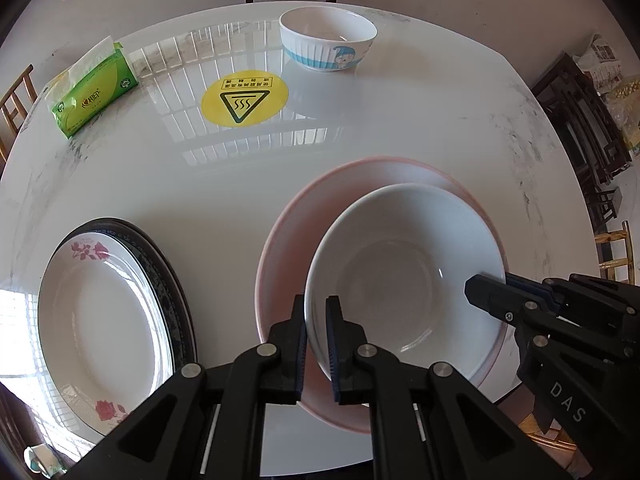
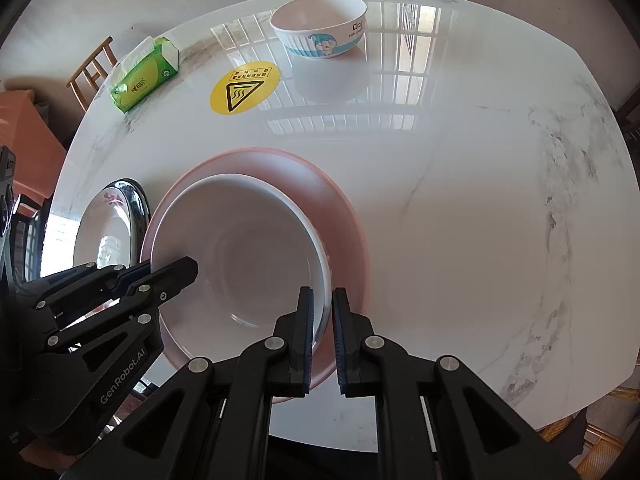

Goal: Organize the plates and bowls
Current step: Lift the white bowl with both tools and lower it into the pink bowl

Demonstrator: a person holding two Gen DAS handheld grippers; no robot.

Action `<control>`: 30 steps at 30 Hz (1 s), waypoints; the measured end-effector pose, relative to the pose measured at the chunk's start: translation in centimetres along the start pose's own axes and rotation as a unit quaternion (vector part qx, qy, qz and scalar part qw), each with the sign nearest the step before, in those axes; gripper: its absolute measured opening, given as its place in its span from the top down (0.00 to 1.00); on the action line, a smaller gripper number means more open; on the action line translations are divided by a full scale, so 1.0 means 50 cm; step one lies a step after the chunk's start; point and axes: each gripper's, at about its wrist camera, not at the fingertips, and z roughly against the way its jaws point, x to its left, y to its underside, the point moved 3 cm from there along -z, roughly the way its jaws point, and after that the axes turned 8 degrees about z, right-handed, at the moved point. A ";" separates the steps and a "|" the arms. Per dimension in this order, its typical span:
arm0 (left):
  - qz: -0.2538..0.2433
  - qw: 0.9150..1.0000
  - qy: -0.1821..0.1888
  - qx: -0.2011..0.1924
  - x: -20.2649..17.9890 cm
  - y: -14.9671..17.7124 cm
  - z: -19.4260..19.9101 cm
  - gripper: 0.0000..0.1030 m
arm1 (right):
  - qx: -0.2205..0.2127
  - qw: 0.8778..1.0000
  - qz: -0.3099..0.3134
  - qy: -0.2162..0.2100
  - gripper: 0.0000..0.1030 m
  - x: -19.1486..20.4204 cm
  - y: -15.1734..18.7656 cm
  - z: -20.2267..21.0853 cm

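Both grippers, left [image 1: 316,344] and right [image 2: 322,336], clamped on opposite rims of white bowl [image 1: 404,276], inside pink bowl [image 1: 288,240] near table's [image 1: 160,184] front edge. Lower level, centre it, release together.

Bright daylight, window bars glaring off the glossy table [image 1: 120,184]; fisheye bends the edges, corners black, focus sharp.

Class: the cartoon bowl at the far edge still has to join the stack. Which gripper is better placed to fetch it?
Neither stands out: left gripper and right gripper both clamp the white bowl's rim. The cartoon bowl looks about equally far from both.
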 end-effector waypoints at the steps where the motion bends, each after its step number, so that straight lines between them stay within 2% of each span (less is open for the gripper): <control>1: 0.001 1.000 0.001 0.001 0.001 -0.001 0.000 0.92 | -0.001 1.000 0.001 0.001 0.89 0.000 0.000 0.000; 17: 0.003 1.000 -0.002 0.006 0.003 -0.004 -0.001 0.91 | -0.008 1.000 0.003 0.003 0.88 0.001 0.001 0.002; 30: -0.004 1.000 -0.001 -0.018 0.000 -0.009 0.037 0.88 | -0.013 1.000 -0.006 -0.016 0.87 -0.007 0.004 0.010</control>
